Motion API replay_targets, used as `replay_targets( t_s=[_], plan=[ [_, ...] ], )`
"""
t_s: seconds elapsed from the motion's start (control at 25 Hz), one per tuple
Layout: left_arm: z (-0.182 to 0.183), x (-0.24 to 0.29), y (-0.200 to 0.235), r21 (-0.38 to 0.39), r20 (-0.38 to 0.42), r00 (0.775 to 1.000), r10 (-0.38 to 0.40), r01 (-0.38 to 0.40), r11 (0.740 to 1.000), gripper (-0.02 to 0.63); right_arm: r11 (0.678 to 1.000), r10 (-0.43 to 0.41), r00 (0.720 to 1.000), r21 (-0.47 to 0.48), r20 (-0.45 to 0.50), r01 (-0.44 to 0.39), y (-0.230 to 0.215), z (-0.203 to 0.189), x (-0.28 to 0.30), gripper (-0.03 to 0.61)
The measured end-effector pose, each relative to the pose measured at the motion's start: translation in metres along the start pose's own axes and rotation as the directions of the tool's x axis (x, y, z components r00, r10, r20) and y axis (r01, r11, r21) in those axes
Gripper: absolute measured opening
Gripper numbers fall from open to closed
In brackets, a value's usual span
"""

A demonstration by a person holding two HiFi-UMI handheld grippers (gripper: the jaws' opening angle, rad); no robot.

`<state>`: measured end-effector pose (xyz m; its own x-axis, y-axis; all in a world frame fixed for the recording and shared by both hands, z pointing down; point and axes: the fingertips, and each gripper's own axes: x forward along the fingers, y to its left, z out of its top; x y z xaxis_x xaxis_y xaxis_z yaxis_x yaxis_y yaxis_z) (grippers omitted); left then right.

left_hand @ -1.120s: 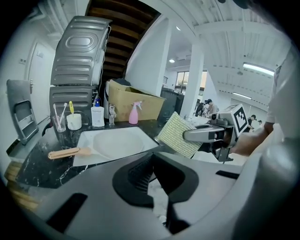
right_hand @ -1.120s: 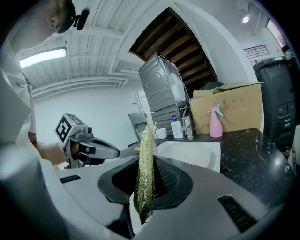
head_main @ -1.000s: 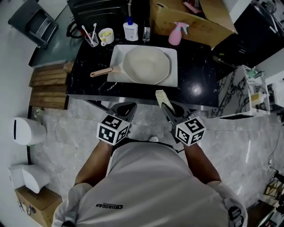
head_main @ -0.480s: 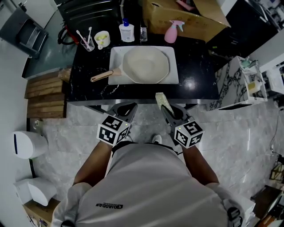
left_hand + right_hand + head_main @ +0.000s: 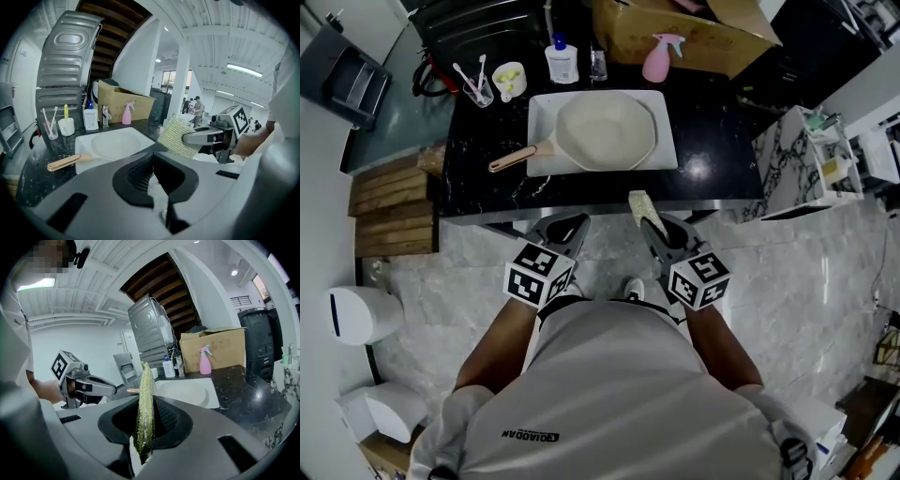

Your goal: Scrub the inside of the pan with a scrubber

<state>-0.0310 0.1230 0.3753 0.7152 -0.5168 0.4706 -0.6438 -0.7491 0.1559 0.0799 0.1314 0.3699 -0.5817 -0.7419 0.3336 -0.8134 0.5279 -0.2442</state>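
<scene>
Pan (image 5: 607, 131) sits in white tray (image 5: 667, 155) on black table (image 5: 717, 141), wooden handle (image 5: 514, 157) pointing left, inside not yet touched. Scrubber (image 5: 639, 204) is pinched edge-on in my right tongs (image 5: 652, 225), near table's front edge, well short of pan. Left tongs (image 5: 570, 229) pressed together, nothing btwn them. Next imo: reach fwd w/ right, tilt scrubber's flat face down into the bowl. Left should pin the handle so pan doesn't skid in tray.

Surface (image 5: 712, 141): glossy black veined stone. Pan (image 5: 605, 131): smooth matt cream; handle (image 5: 511, 157) pale wood. Scrubber (image 5: 639, 206): rough, sparkly woven mesh. Box (image 5: 703, 47), rear edge: brown cardboard.
</scene>
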Motion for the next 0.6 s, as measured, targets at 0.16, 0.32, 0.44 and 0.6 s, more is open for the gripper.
replay_targets(
  t_s=[0.16,0.32,0.44,0.6],
  plan=[
    [-0.0015,-0.0007,0.0017,0.0,0.0,1.0,-0.005,0.005,1.0,0.015,1.0,-0.004,1.0,-0.003,-0.002,0.004,0.0019,0.0002,0.0019,0.082],
    [-0.0004,-0.0005,0.0022,-0.003,0.005,1.0,-0.007,0.007,1.0,0.015,1.0,-0.006,1.0,-0.006,-0.004,0.006,0.0018,0.0013,0.0029,0.081],
    [0.0011,-0.0017,0.0018,-0.006,0.009,1.0,-0.011,0.011,1.0,0.015,1.0,-0.003,1.0,-0.009,-0.005,0.003,0.0037,0.0015,0.0037,0.081],
    [0.0033,-0.0036,0.0036,0.002,0.012,1.0,-0.01,0.01,1.0,0.015,1.0,-0.001,1.0,-0.012,-0.007,0.001,0.0064,0.0014,0.005,0.081]
  ],
)
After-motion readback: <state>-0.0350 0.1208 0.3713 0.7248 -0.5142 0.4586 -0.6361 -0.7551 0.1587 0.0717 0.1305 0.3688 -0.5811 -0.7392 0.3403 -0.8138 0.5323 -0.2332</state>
